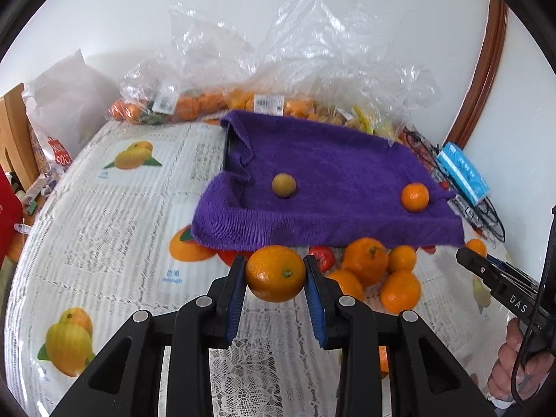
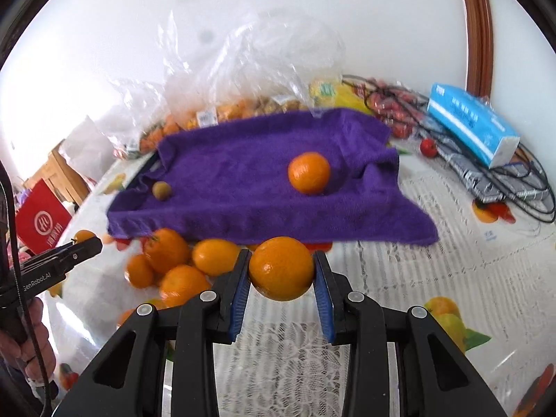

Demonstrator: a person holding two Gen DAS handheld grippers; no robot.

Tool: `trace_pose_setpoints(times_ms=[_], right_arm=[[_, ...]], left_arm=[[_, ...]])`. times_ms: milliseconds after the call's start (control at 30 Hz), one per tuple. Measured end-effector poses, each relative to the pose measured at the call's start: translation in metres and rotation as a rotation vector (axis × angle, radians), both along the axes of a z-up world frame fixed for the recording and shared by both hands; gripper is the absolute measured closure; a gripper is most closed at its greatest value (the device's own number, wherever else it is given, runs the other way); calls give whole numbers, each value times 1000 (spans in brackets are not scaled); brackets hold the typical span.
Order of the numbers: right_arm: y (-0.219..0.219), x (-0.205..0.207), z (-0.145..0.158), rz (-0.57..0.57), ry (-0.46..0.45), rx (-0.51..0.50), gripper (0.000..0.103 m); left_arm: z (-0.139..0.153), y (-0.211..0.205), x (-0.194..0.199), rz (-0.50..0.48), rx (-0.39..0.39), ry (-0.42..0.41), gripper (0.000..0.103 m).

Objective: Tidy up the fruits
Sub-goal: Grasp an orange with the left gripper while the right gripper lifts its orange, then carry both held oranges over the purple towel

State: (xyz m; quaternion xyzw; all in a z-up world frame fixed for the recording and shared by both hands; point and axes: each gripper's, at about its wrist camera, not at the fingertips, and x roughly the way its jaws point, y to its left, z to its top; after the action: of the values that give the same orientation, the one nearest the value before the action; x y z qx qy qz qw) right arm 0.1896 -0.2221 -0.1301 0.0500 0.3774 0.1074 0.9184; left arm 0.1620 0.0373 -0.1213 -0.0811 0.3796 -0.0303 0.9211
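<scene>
The left gripper (image 1: 275, 272) clamps one orange (image 1: 275, 273); the right gripper (image 2: 281, 268) clamps another orange (image 2: 281, 268). Beyond lies a loose pile of oranges (image 1: 382, 274), then the purple towel (image 1: 330, 187). Only the right view shows the red box (image 2: 41, 219); only the left shows the white bag (image 1: 66, 104).

"DAS" marks the right tool (image 1: 469, 260); "GenRobot.AI" the left tool (image 2: 93, 243).

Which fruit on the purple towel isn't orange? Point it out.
The small brownish-green fruit near the purple towel's left edge; the other fruit there is bright orange.
</scene>
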Motion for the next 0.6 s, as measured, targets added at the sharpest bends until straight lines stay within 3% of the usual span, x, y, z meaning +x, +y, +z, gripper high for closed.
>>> trace_pose_setpoints(times_ms=[333,600], right_arm=[[9,18,47,-4,-112,-15,68],[21,53,56,10,-137,-10,68]], left_arm=[[35,3,15,23,-9,-82,72],[39,8,51,48,-19,-92,72]])
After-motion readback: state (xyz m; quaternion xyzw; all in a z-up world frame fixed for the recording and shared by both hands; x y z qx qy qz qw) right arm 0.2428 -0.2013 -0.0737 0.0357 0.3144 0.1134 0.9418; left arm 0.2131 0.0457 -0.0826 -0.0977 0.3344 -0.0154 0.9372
